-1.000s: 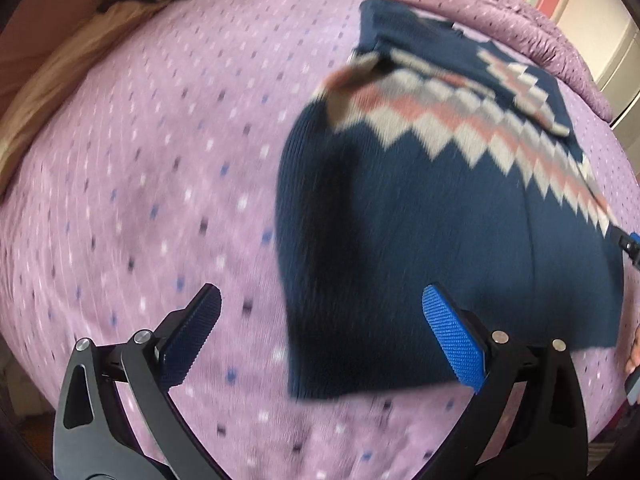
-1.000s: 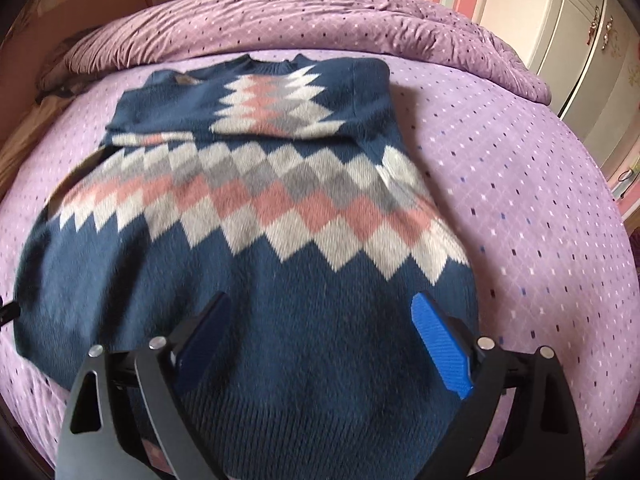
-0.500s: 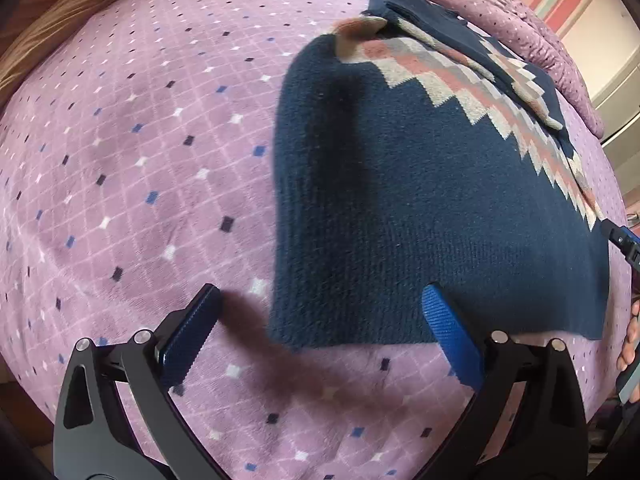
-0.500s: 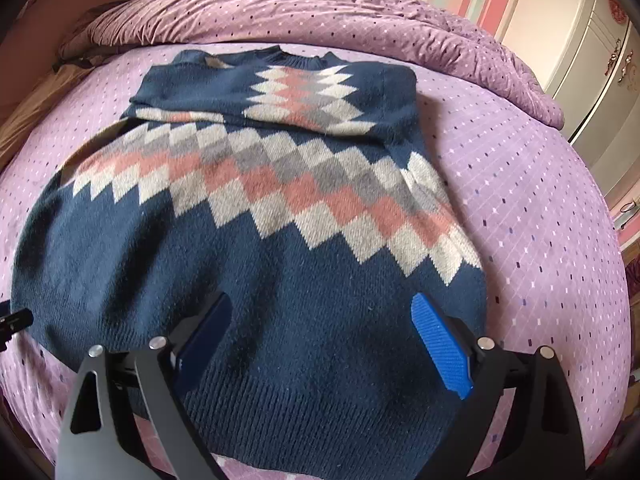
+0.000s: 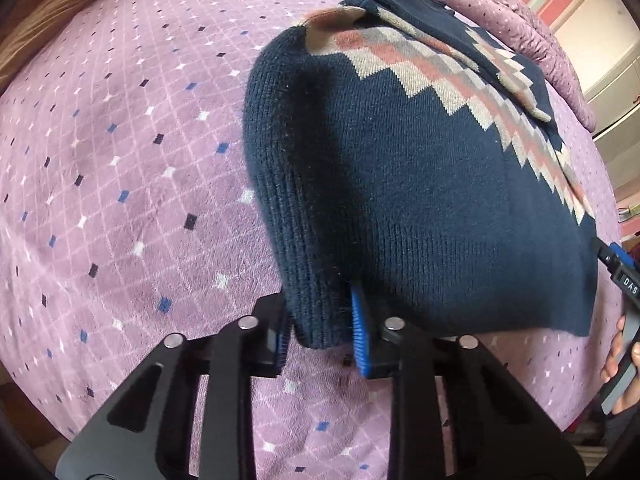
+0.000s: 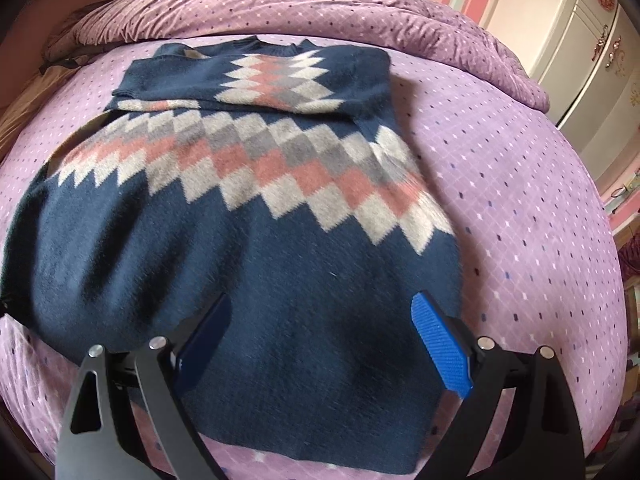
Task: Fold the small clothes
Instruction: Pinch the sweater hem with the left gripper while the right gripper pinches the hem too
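A navy knit sweater [image 6: 256,264] with a band of pink, grey and cream diamonds lies flat on the bed, sleeves folded across its chest. In the left wrist view my left gripper [image 5: 320,332] is closing its jaws, and the blue pads pinch the ribbed bottom-left corner of the sweater [image 5: 400,200], which bunches between them. My right gripper [image 6: 320,344] hovers open over the sweater's lower hem, its blue pads wide apart with the cloth lying below them. The right gripper's tip and a person's fingers [image 5: 620,344] show at the right edge of the left wrist view.
The bed wears a purple cover [image 5: 120,160] dotted with small diamonds. A rumpled purple duvet [image 6: 360,12] lies along the far side. A cream wardrobe [image 6: 592,48] stands at the right, and a striped wall behind. Brown bedding [image 5: 60,12] shows at the far left.
My left gripper has sunk onto the sweater's bottom-left corner and gone from wide open to pinching it. The right gripper has shifted slightly over the hem and stays open.
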`<state>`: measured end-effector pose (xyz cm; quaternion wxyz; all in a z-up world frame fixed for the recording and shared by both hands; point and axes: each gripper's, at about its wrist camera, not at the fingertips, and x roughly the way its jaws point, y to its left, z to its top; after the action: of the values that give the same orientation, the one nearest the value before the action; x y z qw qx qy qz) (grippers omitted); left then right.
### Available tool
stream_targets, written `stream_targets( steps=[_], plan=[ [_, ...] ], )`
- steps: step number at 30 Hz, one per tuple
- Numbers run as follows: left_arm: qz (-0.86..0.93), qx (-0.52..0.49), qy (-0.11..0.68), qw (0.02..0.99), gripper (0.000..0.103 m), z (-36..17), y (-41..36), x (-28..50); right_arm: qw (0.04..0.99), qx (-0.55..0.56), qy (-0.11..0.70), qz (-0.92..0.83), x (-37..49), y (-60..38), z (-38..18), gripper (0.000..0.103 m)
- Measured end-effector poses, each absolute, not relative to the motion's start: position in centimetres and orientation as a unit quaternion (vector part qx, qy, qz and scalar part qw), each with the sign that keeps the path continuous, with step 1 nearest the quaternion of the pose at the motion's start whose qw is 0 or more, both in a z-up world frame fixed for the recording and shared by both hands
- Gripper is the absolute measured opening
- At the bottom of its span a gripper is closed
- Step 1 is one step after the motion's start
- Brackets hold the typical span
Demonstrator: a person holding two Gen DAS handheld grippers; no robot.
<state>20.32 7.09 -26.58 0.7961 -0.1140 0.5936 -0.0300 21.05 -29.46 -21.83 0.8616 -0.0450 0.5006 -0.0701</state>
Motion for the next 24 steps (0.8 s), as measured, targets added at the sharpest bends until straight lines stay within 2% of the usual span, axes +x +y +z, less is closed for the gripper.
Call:
stream_targets(
  steps=[7,24],
  plan=[
    [-0.023,-0.046,0.602,0.797,0.016,-26.7,5.0,21.1,0.846,-0.029,0.524,-0.099,18.5,-32.7,-22.4,0.092],
    [-0.016,-0.038,0.608,0.793,0.016,-27.0,4.6,21.6,0.806,0.055,0.575,-0.126,14.5,-36.6,-25.9,0.092]
  ],
)
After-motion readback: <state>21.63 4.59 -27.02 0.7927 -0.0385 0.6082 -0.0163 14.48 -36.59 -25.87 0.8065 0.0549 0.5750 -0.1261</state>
